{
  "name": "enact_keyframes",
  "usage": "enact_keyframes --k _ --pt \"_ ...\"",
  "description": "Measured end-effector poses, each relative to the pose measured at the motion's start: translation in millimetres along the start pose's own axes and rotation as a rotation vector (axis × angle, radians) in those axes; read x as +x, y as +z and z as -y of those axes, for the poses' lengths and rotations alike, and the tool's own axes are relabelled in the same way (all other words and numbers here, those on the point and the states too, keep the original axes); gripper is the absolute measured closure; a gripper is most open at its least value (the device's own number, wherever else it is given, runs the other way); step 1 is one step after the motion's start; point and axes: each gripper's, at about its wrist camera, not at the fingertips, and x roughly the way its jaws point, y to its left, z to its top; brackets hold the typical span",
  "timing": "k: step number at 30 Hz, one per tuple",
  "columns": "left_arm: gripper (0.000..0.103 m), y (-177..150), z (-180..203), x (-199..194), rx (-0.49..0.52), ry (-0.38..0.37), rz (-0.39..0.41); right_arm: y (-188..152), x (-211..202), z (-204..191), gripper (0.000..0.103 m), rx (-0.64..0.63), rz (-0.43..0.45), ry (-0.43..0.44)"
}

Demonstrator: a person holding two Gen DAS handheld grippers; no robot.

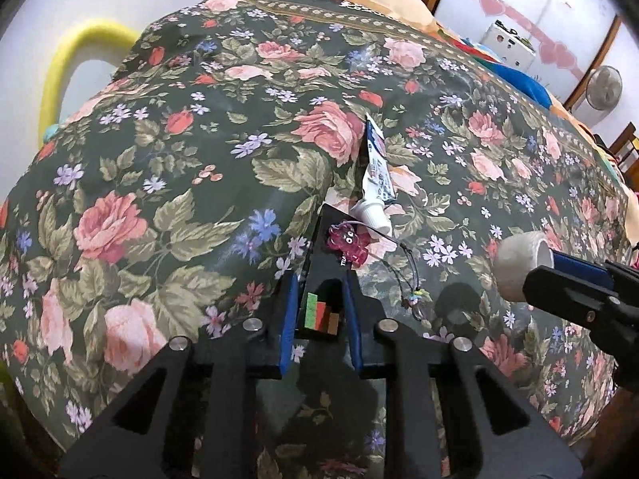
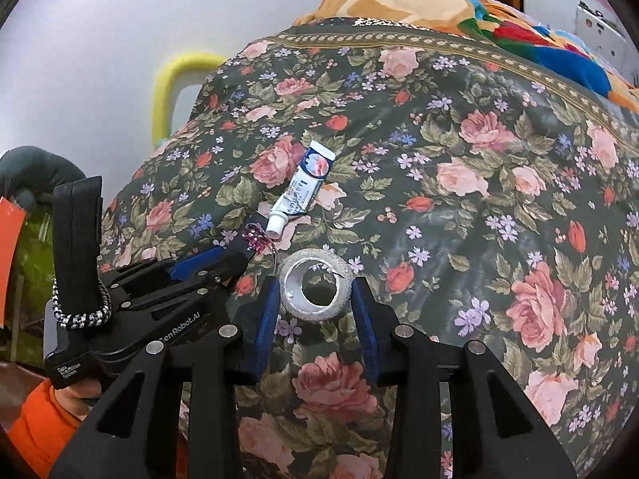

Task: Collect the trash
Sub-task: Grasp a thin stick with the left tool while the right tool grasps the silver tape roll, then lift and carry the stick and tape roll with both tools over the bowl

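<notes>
My left gripper (image 1: pixel 321 295) is shut on a black card (image 1: pixel 325 267) with coloured blocks on it; a pink charm on a thin cord (image 1: pixel 347 245) is fixed to the card. My right gripper (image 2: pixel 315 299) is shut on a white tape roll (image 2: pixel 315 289), held just above the floral bedspread (image 2: pixel 459 219). The roll also shows at the right of the left wrist view (image 1: pixel 519 265). A small white and blue tube (image 1: pixel 377 175) lies on the bedspread just beyond the card, cap toward me. It also shows in the right wrist view (image 2: pixel 303 187).
The bed is covered by the dark floral bedspread (image 1: pixel 179 159), with orange and blue bedding (image 2: pixel 539 40) at its far end. A yellow foam loop (image 1: pixel 76 64) stands by the white wall on the left. A fan (image 1: pixel 605 88) and wooden chair stand far right.
</notes>
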Motion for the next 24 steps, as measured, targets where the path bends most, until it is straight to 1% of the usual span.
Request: enact_keyframes --k 1,4,7,9,11,13,15,17,19,24 --pt "0.091 -1 0 -4 -0.001 0.007 0.010 -1 -1 0 0.069 0.004 0.000 0.000" --pt "0.096 -6 -1 -14 -0.014 0.033 0.018 -4 -7 0 0.069 0.010 0.002 0.007" --pt "0.100 -17 4 -25 0.019 0.068 0.025 -6 -13 -2 0.069 0.000 0.010 0.004" --pt "0.100 -27 9 -34 0.051 0.092 0.033 -7 -16 -5 0.069 -0.010 0.017 0.002" --pt "0.100 -35 12 -40 0.070 0.097 0.030 -9 -19 -8 0.069 -0.014 0.020 0.003" --pt "0.100 -44 12 -44 0.069 0.076 0.011 -11 -21 -12 0.069 -0.022 0.020 0.007" --pt "0.100 -50 11 -43 0.046 0.056 -0.010 -13 -24 -16 0.069 -0.033 0.025 0.007" --pt "0.100 -51 12 -43 0.036 0.058 -0.003 -14 -26 -20 0.069 -0.040 0.024 0.013" --pt "0.100 -50 11 -42 0.012 0.049 0.000 -16 -28 -23 0.069 -0.053 0.026 0.007" --pt "0.100 -46 9 -41 -0.013 0.034 -0.001 -19 -32 -29 0.069 -0.071 0.021 -0.007"
